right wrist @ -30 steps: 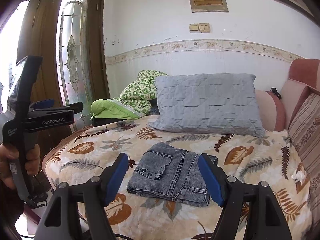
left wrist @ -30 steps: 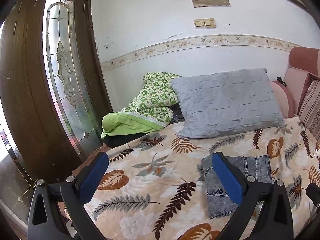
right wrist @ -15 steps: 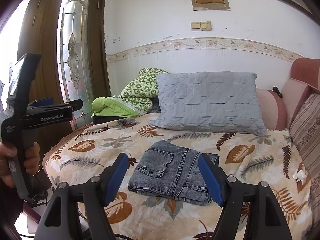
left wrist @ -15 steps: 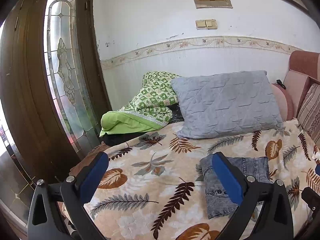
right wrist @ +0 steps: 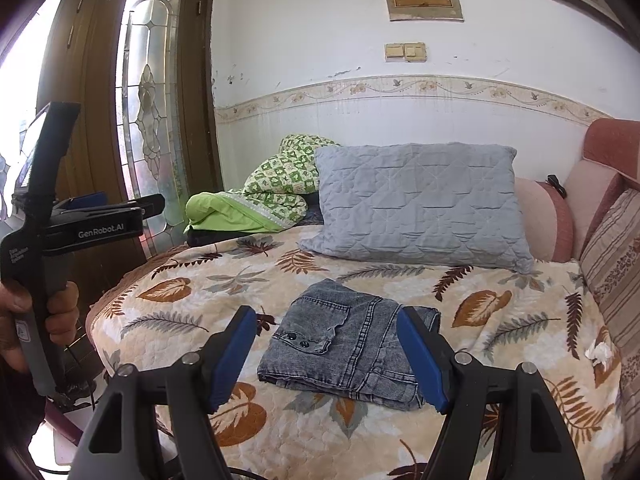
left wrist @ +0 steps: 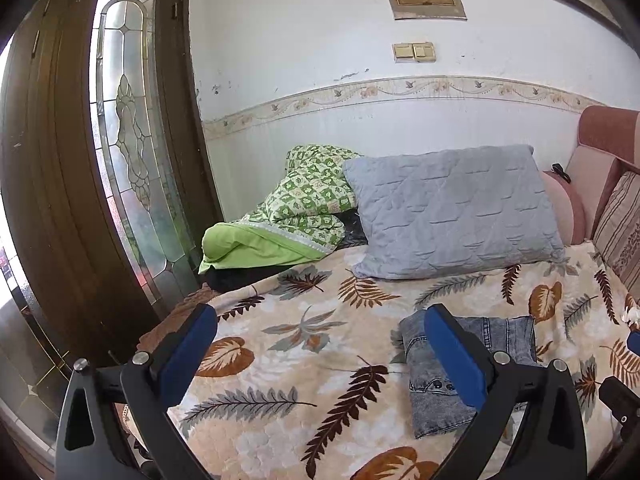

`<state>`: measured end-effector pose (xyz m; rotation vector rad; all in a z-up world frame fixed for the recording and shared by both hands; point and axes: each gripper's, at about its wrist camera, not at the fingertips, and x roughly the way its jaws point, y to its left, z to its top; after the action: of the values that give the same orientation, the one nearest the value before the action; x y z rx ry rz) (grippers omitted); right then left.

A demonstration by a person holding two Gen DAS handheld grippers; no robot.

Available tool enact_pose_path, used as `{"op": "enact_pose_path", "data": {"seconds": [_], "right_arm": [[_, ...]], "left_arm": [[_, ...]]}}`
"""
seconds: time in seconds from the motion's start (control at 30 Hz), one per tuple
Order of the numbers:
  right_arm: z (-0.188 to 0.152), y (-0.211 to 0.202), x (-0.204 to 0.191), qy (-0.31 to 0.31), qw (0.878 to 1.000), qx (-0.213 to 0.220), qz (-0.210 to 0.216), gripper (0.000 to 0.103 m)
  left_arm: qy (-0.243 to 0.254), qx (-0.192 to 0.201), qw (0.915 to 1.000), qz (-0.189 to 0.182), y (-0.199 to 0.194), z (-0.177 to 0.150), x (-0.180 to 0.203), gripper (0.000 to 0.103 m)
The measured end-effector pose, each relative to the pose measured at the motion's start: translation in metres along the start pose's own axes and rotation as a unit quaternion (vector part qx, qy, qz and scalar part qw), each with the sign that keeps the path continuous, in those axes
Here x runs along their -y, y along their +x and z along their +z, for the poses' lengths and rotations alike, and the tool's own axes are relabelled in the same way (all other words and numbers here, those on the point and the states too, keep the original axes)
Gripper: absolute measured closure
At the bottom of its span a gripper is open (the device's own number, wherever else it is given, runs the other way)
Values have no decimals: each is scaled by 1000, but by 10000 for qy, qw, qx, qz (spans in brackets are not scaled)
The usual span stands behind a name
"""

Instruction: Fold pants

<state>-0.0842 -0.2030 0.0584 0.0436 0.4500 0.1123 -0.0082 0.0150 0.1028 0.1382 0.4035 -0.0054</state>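
Basically both grippers idle: left gripper [left wrist: 320, 354] and right gripper [right wrist: 326, 354] gape wide, holding nothing, above the bed's near edge. Folded denim pants [right wrist: 352, 350] lie mid-bedspread [right wrist: 500, 304], near that edge. Risk: snagging the stack would undo the fold.

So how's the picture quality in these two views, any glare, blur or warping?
Left wrist view: sharp, strong fisheye bending the door and wall border; daylight glows through its glass. Right wrist view: also sharp, the far left edge blown out white beside the door; the jeans are evenly lit, with no harsh shadows.
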Motion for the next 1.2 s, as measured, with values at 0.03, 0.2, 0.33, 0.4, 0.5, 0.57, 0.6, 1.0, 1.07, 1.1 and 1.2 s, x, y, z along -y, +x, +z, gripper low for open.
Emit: {"op": "enact_pose_path", "data": {"seconds": [0.03,0.2,0.33,0.4,0.5,0.57,0.6,1.0,1.07,1.1,1.2], "right_arm": [[0,0,0,1,10000,4,3,28],[0,-1,-1,-1,10000,4,3,28],[1,-2,-1,2,10000,27,19,28],[3,-3,-2,-14,10000,49,37,28],[10,-6,-3,-66,9998,154,51,28],[18,-11,-5,-95,9996,272,67,28],[22,-12,-5,-109,9994,317,79,28],[41,-37,-23,-273,9976,609,183,28],[43,-46,-25,-282,9971,674,193,27],[44,-49,-26,-287,9969,699,197,27],[46,-62,-29,-293,9963,784,189,27]], "left_arm": [[-8,-3,10000,-2,0,0,0,0],[-66,27,10000,37,-1,0,-1,0],[-78,89,9999,46,-2,0,-2,0],[-82,118,9999,49,-4,1,-3,0],[-106,130,9998,58,-6,2,-4,0],[-117,151,9998,64,-8,2,-4,0],[-119,171,9998,62,-10,3,-5,0],[-191,466,9987,89,-50,17,-15,0],[-233,534,9983,89,-60,20,-19,0],[-251,573,9980,100,-65,21,-20,0],[-266,644,9975,113,-78,23,-23,0]]}}
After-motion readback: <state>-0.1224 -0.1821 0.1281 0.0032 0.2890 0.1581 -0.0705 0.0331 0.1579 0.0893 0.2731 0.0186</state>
